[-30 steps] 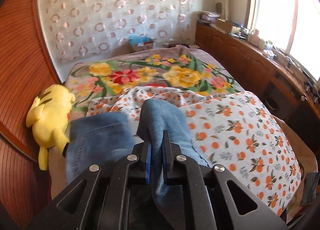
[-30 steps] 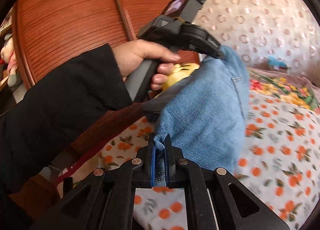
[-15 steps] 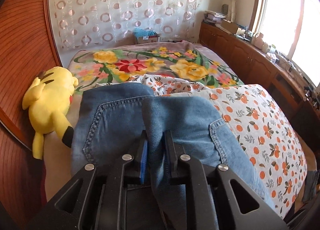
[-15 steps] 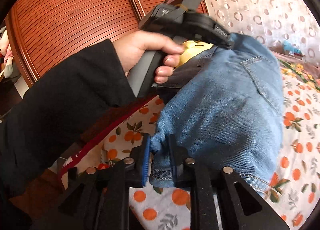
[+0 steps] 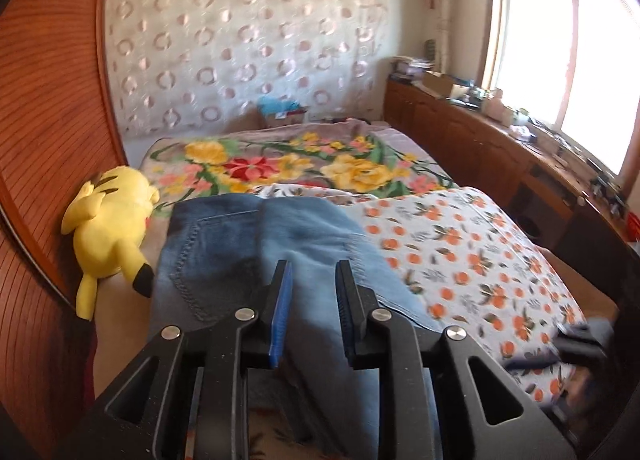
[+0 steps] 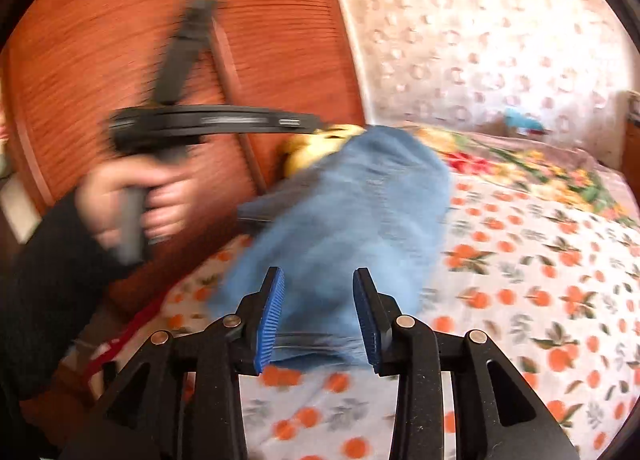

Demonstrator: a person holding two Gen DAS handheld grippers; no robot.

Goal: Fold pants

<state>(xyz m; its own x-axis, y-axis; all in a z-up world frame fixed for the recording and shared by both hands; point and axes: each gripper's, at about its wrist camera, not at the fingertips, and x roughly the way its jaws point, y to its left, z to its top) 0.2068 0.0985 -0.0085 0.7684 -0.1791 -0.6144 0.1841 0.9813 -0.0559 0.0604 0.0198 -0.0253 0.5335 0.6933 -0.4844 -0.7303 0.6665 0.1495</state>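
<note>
Folded blue jeans (image 5: 240,244) lie on the orange-print sheet (image 5: 460,244), beside the wooden wall. In the left wrist view my left gripper (image 5: 312,288) hovers over their near end. Its jaws are opening, with denim showing in the gap below and neither pad pressing on it. In the right wrist view my right gripper (image 6: 318,300) is at the near hem of the jeans (image 6: 360,211). Its jaws are opening too, and the cloth lies loose between them. There the left gripper (image 6: 308,123) shows as a blur, gripped by a hand (image 6: 132,195) in a black sleeve.
A yellow plush toy (image 5: 112,227) lies against the slatted wooden wall (image 5: 48,139), left of the jeans. A floral blanket (image 5: 304,167) covers the far end of the bed. A cluttered wooden cabinet (image 5: 500,139) runs along the right under the window.
Both grippers went from shut on the denim to jaws apart. The jeans dropped from a raised bunch into a flatter folded pile. The left gripper drew back towards the near end.
</note>
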